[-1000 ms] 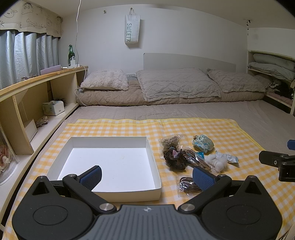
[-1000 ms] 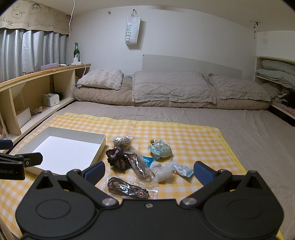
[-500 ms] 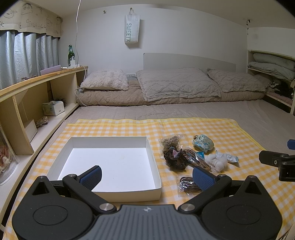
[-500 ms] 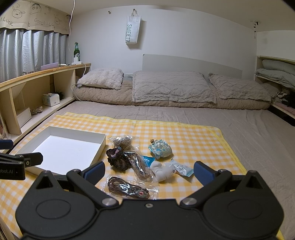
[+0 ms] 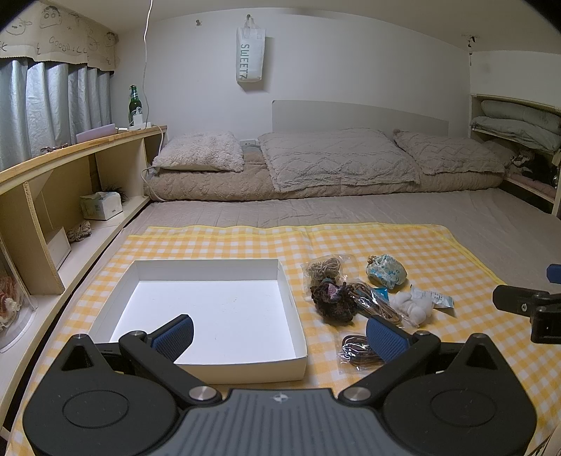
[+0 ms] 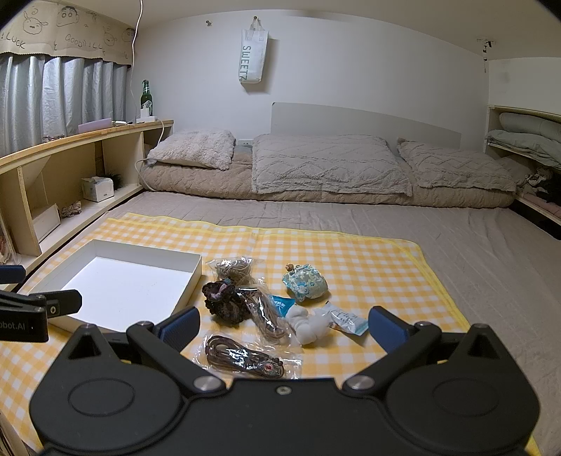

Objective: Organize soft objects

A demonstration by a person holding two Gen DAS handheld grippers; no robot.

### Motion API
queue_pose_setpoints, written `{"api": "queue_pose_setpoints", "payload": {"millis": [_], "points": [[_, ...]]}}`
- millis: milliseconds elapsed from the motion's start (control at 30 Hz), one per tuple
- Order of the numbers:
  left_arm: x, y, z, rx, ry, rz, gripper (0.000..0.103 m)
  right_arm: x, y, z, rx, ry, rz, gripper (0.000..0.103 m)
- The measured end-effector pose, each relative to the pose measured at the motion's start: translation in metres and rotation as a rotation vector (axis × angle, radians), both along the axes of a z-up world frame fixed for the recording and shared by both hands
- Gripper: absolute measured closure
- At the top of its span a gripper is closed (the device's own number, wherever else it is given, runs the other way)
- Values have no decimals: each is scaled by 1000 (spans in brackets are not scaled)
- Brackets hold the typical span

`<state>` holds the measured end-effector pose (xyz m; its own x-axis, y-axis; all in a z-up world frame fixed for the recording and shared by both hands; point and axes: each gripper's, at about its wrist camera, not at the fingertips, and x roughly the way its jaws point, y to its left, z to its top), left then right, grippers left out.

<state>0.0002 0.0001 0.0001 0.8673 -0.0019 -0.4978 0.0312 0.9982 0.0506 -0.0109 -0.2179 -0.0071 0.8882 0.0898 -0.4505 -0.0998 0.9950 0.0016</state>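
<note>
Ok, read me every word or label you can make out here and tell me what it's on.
"SWEETZ": white tote bag hanging on the wall.
"LUCK", "GOOD": doodled beige curtain valance.
"obot.AI", cut off: black left claw body.
Blue snack packet and white tissue box: print too small to read.

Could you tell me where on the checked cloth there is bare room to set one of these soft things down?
The white box is empty inside. The yellow checked cloth is bare between its far edge and the blue floral pouch, and along its right side. It is crowded right of the box, where the dark scrunchie, bagged cords and white plush bunch together.
</note>
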Motion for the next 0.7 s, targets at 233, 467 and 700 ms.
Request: {"api": "queue_pose_setpoints", "payload": {"millis": [233, 467, 700], "points": [[-1, 1, 0, -1, -8, 5, 0, 1, -1, 1, 1, -2, 1, 0], [5, -2, 5, 35, -44, -4, 0, 0, -8, 3, 29, -19, -2, 0], [19, -7, 21, 25, -66, -19, 0, 7, -16, 22, 23, -49, 0, 0]]}}
